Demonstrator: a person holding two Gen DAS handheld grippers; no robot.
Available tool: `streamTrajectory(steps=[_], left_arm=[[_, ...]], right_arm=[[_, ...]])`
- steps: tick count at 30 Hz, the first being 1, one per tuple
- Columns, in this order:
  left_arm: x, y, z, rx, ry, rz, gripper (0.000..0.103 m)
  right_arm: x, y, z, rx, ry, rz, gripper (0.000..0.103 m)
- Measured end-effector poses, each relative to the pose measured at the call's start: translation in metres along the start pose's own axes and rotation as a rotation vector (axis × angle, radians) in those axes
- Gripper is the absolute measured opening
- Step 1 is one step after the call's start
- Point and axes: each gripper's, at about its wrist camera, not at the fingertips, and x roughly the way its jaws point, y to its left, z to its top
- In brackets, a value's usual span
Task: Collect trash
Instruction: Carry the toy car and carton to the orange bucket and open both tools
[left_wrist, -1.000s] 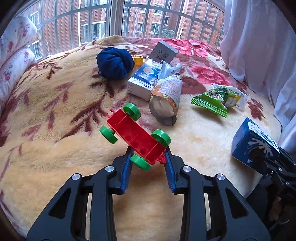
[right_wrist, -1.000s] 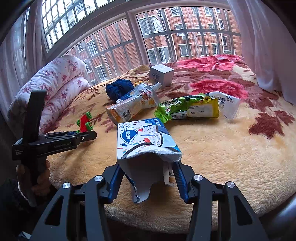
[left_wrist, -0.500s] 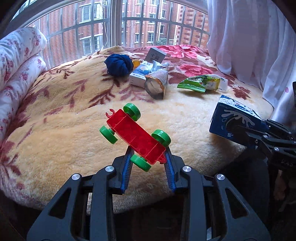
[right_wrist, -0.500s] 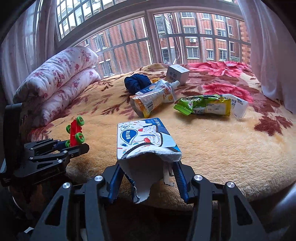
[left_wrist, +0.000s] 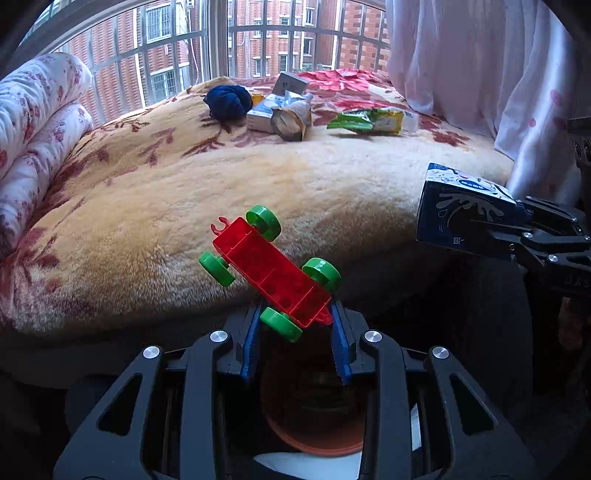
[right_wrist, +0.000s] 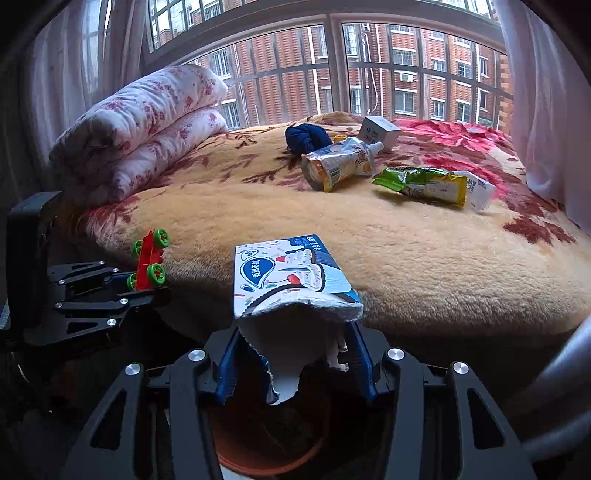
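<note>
1. Trash: a torn carton is clamped in the right gripper, over an orange bin below the bed edge.
2. Left gripper is closed on a toy car, above the bin.
3. A pouch and wrappers lie on the bed.

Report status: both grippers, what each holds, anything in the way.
Left gripper shut on red toy car. Right gripper shut on torn blue carton. Orange bin below both, nothing blocking.
</note>
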Motion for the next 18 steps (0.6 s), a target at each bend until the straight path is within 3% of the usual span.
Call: streamTrajectory(steps=[6,18], left_arm=[[0.016,-0.01,-0.037,0.06,0.116,-0.02,0.031],[0.075,-0.005,-0.063,-0.008,0.346,-0.132,0.031]], right_arm=[[0.001,0.018,-0.034,-0.072,0.097,0.006,0.05],[0.071,0.011,-0.075,-0.003,0.347,0.066,0.05]])
